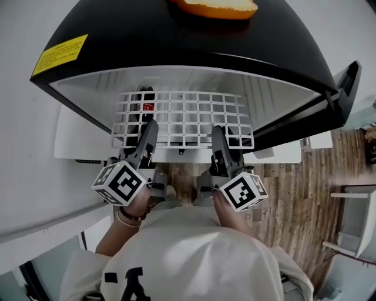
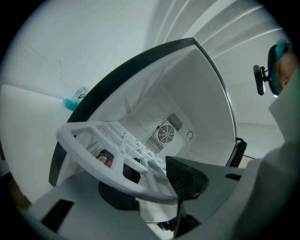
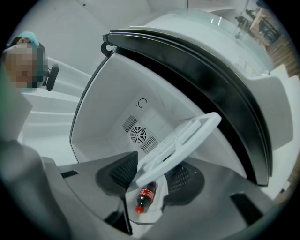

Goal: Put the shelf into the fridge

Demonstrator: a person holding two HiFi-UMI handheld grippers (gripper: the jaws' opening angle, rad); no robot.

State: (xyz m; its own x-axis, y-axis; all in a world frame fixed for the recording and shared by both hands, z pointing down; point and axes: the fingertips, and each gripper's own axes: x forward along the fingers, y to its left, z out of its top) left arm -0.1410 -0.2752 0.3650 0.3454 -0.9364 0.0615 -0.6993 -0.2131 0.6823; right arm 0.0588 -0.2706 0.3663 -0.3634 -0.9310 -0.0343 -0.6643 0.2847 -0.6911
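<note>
The white grid shelf (image 1: 188, 117) hangs level, its far part reaching into the open fridge (image 1: 176, 41) and its near rim out in front, towards the person. Seen from the sides, the shelf (image 2: 67, 137) runs in towards the back wall, where a round fan vent (image 2: 165, 134) sits.

Both hands are side by side and point level at the opening. The left hand (image 1: 138, 203) is behind its marker cube (image 1: 119, 183), and the right hand (image 1: 226, 206) is behind the other cube (image 1: 244, 191).

The left hand-held gripper (image 1: 150, 126) has the near rim left of the middle. In its own view the left hand-held gripper (image 2: 150, 187) has the rim pinched between its ribbed pads. The right hand-held gripper (image 1: 217, 132) takes the same rim further right. From its own camera the right hand-held gripper (image 3: 152, 180) is clamped on the shelf (image 3: 208, 122), with a pad on either face.

Below the shelf a cola bottle (image 3: 146, 197) lies on its side on the fridge floor. From above it is only a dark shape with a red label (image 1: 147, 106) behind the bars.

I cannot tell whether the far edge rests on any ledge in the walls. On the black top an orange thing (image 1: 217, 7) is cut off by the picture's edge and is hard to make out. A yellow label (image 1: 59, 54) is stuck there, its print too small to read.
</note>
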